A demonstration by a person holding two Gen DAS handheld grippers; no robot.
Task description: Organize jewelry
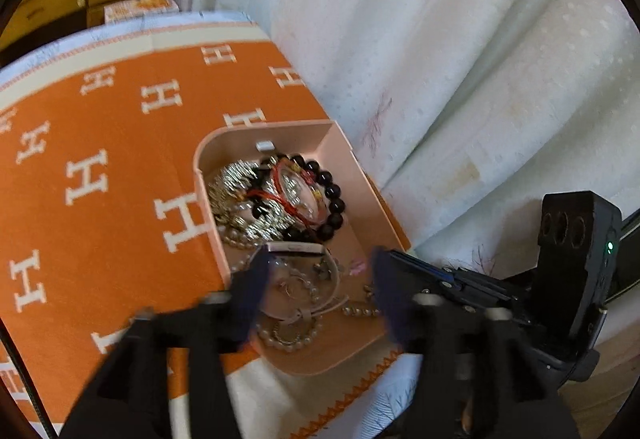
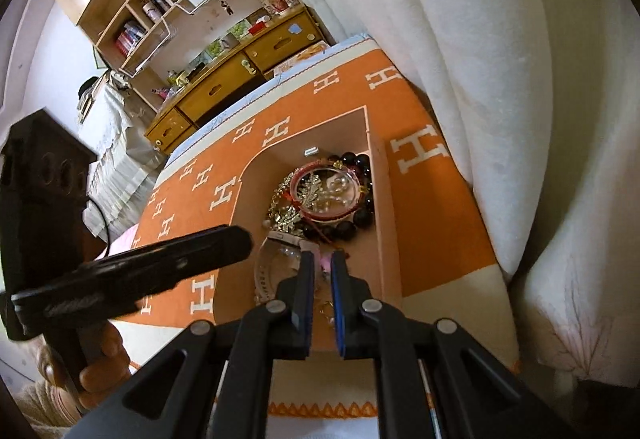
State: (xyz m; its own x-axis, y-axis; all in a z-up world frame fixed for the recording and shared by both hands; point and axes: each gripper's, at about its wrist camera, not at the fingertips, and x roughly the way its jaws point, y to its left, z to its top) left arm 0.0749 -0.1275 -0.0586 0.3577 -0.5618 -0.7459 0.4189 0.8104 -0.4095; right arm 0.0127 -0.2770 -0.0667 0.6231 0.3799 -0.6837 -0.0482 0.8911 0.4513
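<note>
A pink tray (image 1: 360,175) full of jewelry sits on an orange blanket; it also shows in the right wrist view (image 2: 380,199). In it lie a black bead bracelet (image 1: 334,199), a red cord bracelet (image 2: 320,195), silver leaf pieces (image 1: 236,191), pearls (image 1: 288,339) and a pale watch (image 2: 266,271). My left gripper (image 1: 320,279) is open, its fingers straddling the watch (image 1: 304,279) at the tray's near end. My right gripper (image 2: 322,259) hovers over the tray's near part with its fingers nearly closed around a small pink piece (image 2: 325,261); its grip is unclear.
The orange blanket (image 1: 100,159) with white H letters covers the surface. White bedding (image 1: 460,79) rises right behind the tray. A wooden cabinet and shelves (image 2: 224,51) stand farther back. The left gripper's body (image 2: 132,271) reaches in beside the tray.
</note>
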